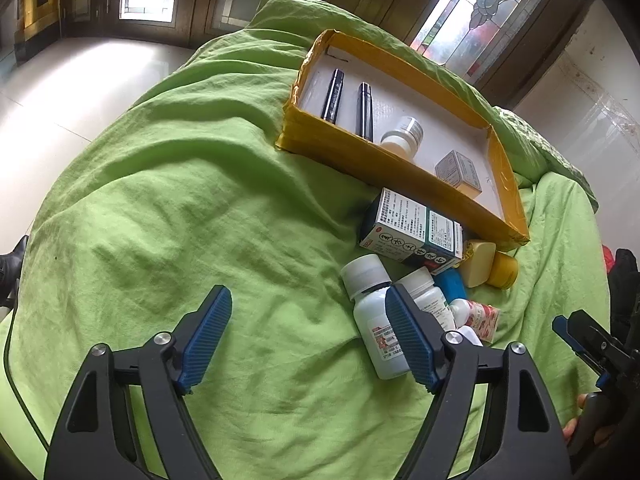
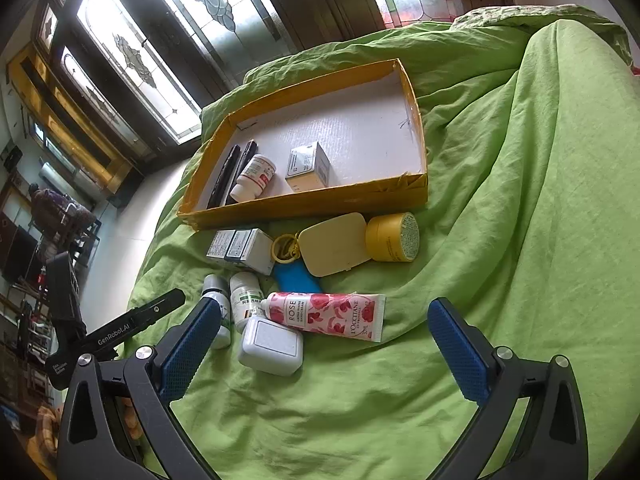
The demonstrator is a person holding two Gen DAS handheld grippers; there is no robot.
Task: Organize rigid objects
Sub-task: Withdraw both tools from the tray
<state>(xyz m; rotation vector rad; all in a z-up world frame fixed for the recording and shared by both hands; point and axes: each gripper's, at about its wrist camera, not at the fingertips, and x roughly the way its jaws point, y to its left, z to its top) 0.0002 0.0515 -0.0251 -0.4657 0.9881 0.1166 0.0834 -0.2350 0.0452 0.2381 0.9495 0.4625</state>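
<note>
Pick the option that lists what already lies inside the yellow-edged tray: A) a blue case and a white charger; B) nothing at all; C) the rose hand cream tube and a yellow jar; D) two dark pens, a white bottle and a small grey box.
D: the tray holds two dark pens, a white bottle and a small grey box; the remaining items lie outside on the green sheet.

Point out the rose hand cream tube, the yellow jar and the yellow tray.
rose hand cream tube (image 2: 326, 314), right wrist view, middle of its printed body.
yellow jar (image 2: 394, 237), right wrist view, its side wall.
yellow tray (image 2: 320, 200), right wrist view, near outer wall.
</note>
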